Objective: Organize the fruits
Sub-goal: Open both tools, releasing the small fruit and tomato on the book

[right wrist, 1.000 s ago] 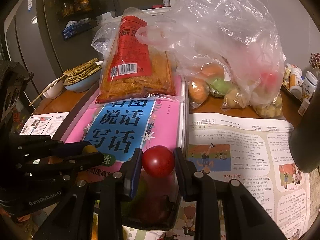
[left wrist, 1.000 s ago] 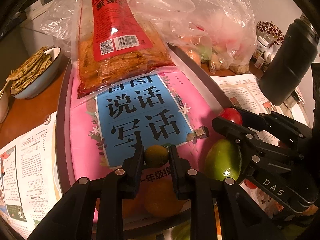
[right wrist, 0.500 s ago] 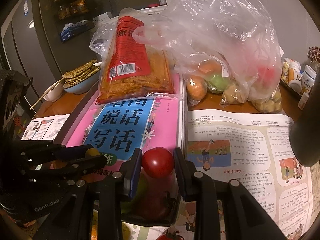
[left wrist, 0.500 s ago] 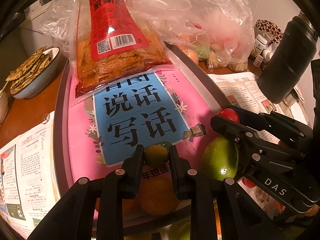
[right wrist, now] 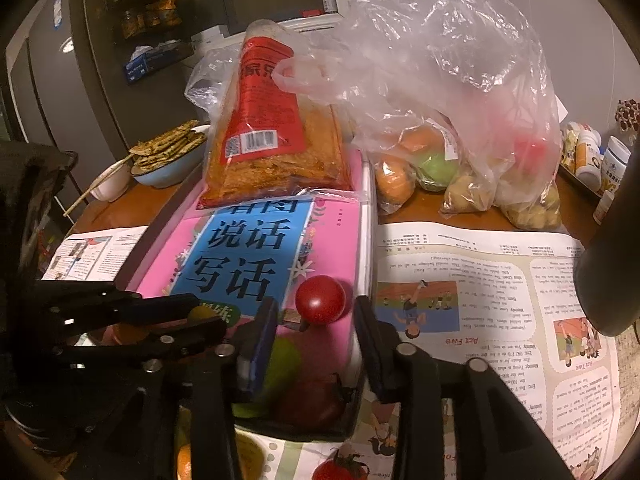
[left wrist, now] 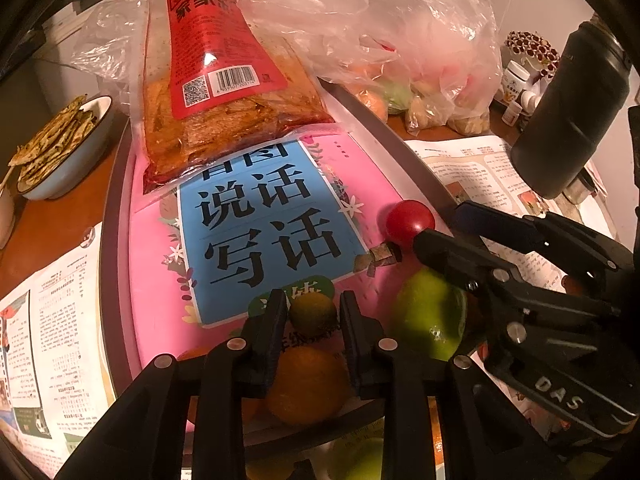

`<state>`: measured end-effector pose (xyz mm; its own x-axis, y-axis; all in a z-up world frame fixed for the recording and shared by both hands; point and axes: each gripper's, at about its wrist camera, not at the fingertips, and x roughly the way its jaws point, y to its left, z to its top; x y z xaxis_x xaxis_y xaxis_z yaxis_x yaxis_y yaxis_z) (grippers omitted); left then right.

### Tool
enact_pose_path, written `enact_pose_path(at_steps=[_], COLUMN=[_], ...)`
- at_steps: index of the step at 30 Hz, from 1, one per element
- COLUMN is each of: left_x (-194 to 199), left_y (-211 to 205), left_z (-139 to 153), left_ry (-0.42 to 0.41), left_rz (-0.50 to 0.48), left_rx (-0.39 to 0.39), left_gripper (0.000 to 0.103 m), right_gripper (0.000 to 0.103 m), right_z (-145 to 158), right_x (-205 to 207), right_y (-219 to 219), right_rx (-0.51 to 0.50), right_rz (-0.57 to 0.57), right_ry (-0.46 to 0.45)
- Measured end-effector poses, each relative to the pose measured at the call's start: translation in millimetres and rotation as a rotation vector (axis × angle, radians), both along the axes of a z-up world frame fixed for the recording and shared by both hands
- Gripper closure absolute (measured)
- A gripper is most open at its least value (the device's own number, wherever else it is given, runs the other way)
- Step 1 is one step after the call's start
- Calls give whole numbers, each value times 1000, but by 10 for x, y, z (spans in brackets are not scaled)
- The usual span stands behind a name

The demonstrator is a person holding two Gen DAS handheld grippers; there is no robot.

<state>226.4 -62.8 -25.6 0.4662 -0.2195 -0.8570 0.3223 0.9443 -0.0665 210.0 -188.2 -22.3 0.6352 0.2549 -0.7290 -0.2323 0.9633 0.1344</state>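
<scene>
Tomato (right wrist: 320, 299): small red cherry tomato on the pink workbook cover, near the tray's right edge, between the right gripper's fingers with a clear gap on each side.
Right gripper (right wrist: 316, 312): jaws apart and just been widening; neither pad touches the tomato.
Citrus (left wrist: 312, 314): small dark green-yellow round fruit on the cover near the tray's front edge, sitting between the left fingers.
Left gripper (left wrist: 313, 312): jaws have just been easing open; gaps look thin, so contact is hard to judge, probably none.
Neighbours: orange (left wrist: 306, 384) at the front edge under the left fingers; green fruit (left wrist: 430, 316) beside it toward the front right corner.
Tray (left wrist: 110, 240): dark rim, holds workbook (left wrist: 256, 220) and a red-labelled snack pack (left wrist: 224, 80) at its far edge.
Beyond: clear bag of fruit (right wrist: 460, 128) past the tray's far right corner.
</scene>
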Motion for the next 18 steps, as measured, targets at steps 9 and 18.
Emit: enact_pose_path(at_steps=[9, 18], left_x=[-35, -74], left_y=[40, 74], left_z=[19, 58], left_ry=[-2, -8], left_rz=[8, 21], left_rx=[-6, -12], left_gripper=[58, 53], right_gripper=[54, 50], right_z=[95, 112], right_x=[-72, -138], right_y=[-84, -194], right_rx=[16, 40], right_rz=[-17, -33], right_ry=[-26, -30])
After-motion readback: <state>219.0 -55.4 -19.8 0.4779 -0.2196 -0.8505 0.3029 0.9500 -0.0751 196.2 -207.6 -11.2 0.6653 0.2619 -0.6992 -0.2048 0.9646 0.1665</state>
